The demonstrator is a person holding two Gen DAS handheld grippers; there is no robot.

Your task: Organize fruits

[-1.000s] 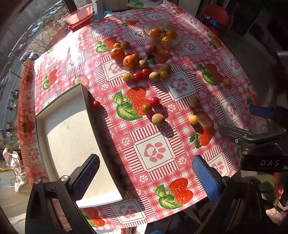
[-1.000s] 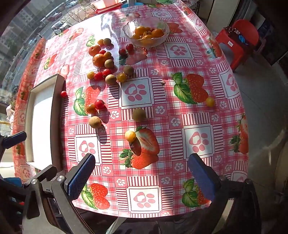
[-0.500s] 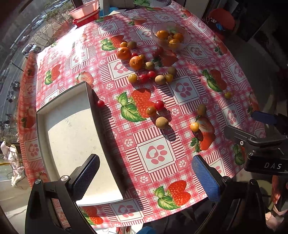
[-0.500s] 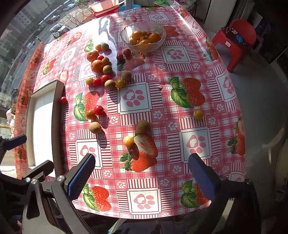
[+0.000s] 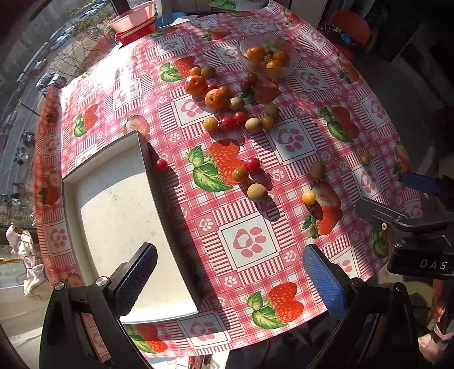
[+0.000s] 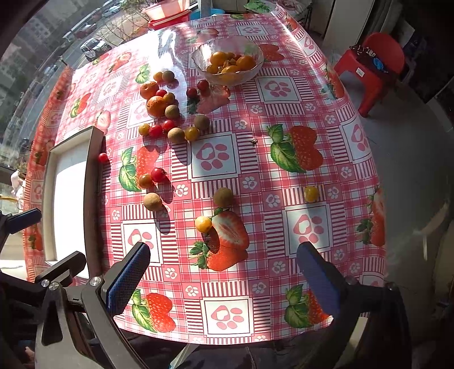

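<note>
Several small fruits lie loose on the strawberry-print tablecloth: two oranges [image 5: 216,98] [image 6: 156,106], cherry tomatoes [image 5: 252,164] [image 6: 158,174], brown longans [image 5: 257,192] [image 6: 153,201] and yellow fruits [image 5: 308,197] [image 6: 203,223]. A glass bowl [image 5: 293,61] [image 6: 198,61] at the far side holds orange fruits. An empty white tray [image 5: 65,198] [image 6: 89,181] sits at the left. My left gripper [image 5: 228,278] is open above the table's near edge, beside the tray. My right gripper [image 6: 222,276] is open above the near edge, empty.
A pink bowl [image 5: 133,20] [image 6: 164,8] stands at the far table edge. A red plastic stool [image 6: 377,65] [image 5: 349,27] stands on the floor to the right. The right gripper's body [image 5: 411,224] shows at the left view's right edge.
Both grippers have drawn back and risen slightly, so more of the table shows. The fruits and tray have not moved. Both stay open.
</note>
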